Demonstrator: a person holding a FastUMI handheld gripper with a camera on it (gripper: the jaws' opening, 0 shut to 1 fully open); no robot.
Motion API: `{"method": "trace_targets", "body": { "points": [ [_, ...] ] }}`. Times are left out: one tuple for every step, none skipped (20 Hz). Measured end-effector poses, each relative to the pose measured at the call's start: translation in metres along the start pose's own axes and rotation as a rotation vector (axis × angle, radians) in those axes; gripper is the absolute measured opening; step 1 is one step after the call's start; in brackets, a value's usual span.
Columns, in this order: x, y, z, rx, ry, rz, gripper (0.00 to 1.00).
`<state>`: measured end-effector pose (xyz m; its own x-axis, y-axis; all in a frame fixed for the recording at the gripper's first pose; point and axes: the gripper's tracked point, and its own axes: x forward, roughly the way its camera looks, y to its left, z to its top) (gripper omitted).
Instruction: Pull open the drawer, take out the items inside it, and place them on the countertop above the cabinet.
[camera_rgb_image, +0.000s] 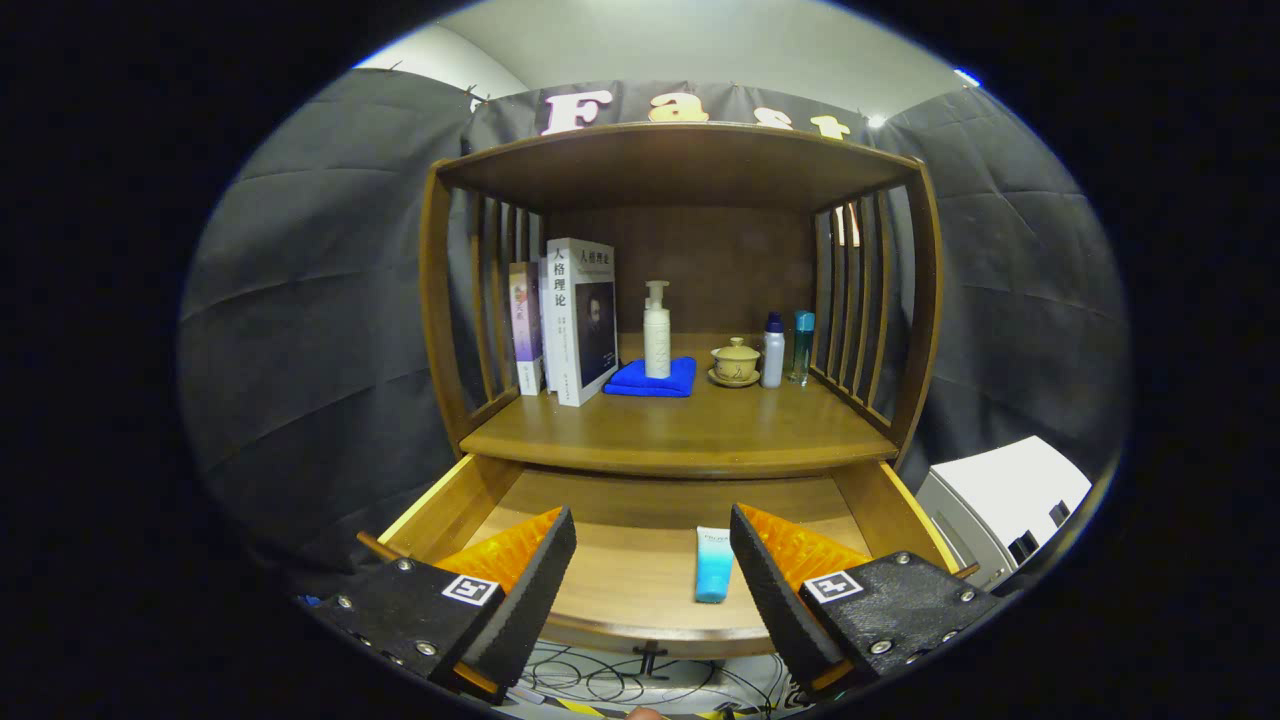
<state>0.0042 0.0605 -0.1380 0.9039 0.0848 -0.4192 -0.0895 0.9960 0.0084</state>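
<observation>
Now the drawer (640, 560) sits pulled out from under the countertop (680, 435), so its inside is open from above. That makes it easy to reach in. One thing lies on the drawer floor: a small blue and white tube (713, 565). It lies flat, with its white end pointing to the back of the drawer. It rests just beside the inner edge of the right finger and looks very close to it, though I cannot tell if they touch.

The gripper (652, 560) has its fingers spread wide apart and holds nothing. Both fingers hang over the front part of the drawer and point in toward the cabinet. The tube is between them, far nearer the right one than the left one. I think the fingers are spread like this to go around the tube, so the gripper may need to slide a bit to the right to get the tube in the middle.

The countertop already has things on it: some books (570, 320) standing at the left, a white pump bottle (657, 340) on a folded blue cloth (650, 380), a little lidded cup (736, 362), and two small bottles (787, 350) at the right. The front of the countertop is bare wood, a good spot for the tube
</observation>
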Motion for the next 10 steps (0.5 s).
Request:
{"method": "trace_targets", "body": {
  "points": [
    [0.008, -0.001, 0.0, -0.008, 0.027, -0.012, 0.95],
    [0.018, -0.004, 0.0, -0.018, 0.054, -0.023, 0.95],
    [0.024, -0.006, 0.001, -0.024, 0.08, -0.037, 0.95],
    [0.033, -0.008, 0.001, -0.026, 0.106, -0.049, 0.95],
    [0.042, -0.009, -0.002, -0.021, 0.138, -0.061, 0.96],
    [0.05, -0.012, -0.005, -0.011, 0.168, -0.072, 0.96],
    [0.058, -0.013, -0.009, 0.002, 0.202, -0.08, 0.95],
    [0.064, -0.017, -0.012, 0.021, 0.23, -0.098, 0.96],
    [0.071, -0.019, -0.015, 0.046, 0.254, -0.104, 0.96],
    [0.078, -0.023, -0.017, 0.078, 0.273, -0.119, 0.96]
  ]
}}
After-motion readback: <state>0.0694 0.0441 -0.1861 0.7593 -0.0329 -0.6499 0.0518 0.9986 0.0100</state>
